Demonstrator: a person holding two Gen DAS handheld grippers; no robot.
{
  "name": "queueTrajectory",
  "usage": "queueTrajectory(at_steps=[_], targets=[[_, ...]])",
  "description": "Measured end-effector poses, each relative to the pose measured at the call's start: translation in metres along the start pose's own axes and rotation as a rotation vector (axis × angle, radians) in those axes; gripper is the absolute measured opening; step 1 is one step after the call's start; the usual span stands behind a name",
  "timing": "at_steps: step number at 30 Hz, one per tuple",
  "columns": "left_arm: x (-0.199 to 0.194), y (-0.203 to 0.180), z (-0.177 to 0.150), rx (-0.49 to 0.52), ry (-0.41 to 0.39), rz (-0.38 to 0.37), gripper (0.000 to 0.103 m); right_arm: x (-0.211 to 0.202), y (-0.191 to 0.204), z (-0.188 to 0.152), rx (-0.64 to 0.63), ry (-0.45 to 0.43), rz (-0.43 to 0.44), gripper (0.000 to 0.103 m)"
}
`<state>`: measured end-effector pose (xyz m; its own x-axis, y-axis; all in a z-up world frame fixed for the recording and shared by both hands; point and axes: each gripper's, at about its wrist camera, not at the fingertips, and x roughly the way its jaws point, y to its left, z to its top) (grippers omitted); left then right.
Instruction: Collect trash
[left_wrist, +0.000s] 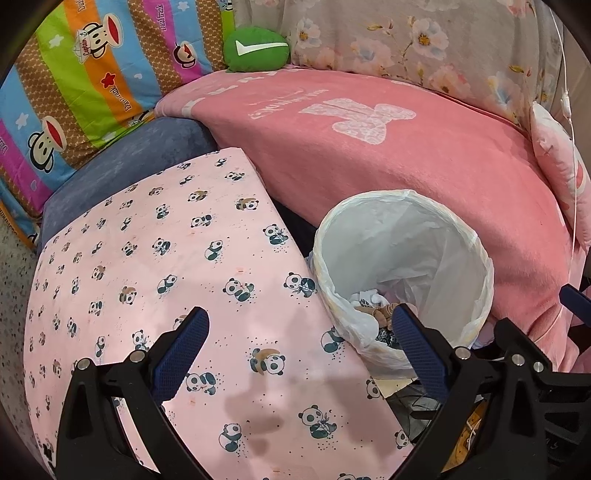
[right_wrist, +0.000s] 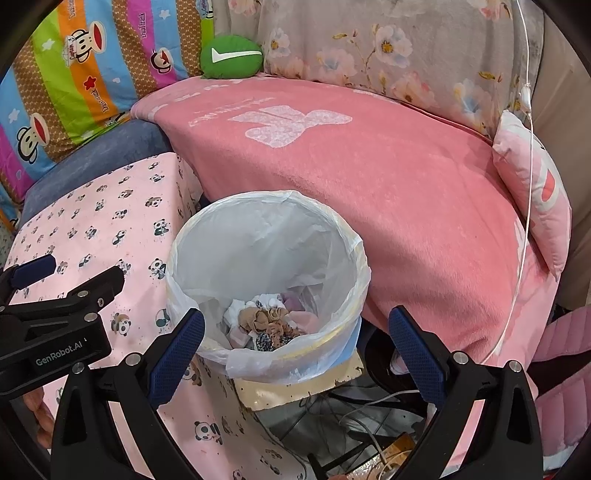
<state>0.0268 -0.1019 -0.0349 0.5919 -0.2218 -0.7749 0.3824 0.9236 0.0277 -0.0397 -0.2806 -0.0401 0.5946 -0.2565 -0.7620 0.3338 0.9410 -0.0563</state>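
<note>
A round trash bin with a white plastic liner (right_wrist: 207, 236) stands between the panda-print surface and the pink bed; it also shows in the left wrist view (left_wrist: 458, 236). Crumpled trash (right_wrist: 267, 321) lies at its bottom: white tissue, brown scraps, pink bits; in the left wrist view (left_wrist: 373, 301) only part shows. My right gripper (right_wrist: 297, 326) is open and empty, just above the bin's near rim. My left gripper (left_wrist: 301, 326) is open and empty over the panda-print cloth (left_wrist: 147, 258), left of the bin; it also appears in the right wrist view (right_wrist: 70, 275).
A pink blanket (right_wrist: 369, 177) covers the bed behind the bin. A green cushion (right_wrist: 231, 55), striped monkey-print bedding (right_wrist: 74, 74) and a floral quilt (right_wrist: 388, 48) lie at the back. A white cable (right_wrist: 526, 184) hangs at right. Cables and clutter (right_wrist: 351, 417) lie on the floor below the bin.
</note>
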Motion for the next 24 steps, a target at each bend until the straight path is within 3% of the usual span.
queueTrajectory(at_steps=[24], targets=[[0.0019,0.0009,-0.0017,0.007,0.006,0.014,0.095,0.0028,-0.0074,0.0002,0.01,0.006,-0.002,0.098]])
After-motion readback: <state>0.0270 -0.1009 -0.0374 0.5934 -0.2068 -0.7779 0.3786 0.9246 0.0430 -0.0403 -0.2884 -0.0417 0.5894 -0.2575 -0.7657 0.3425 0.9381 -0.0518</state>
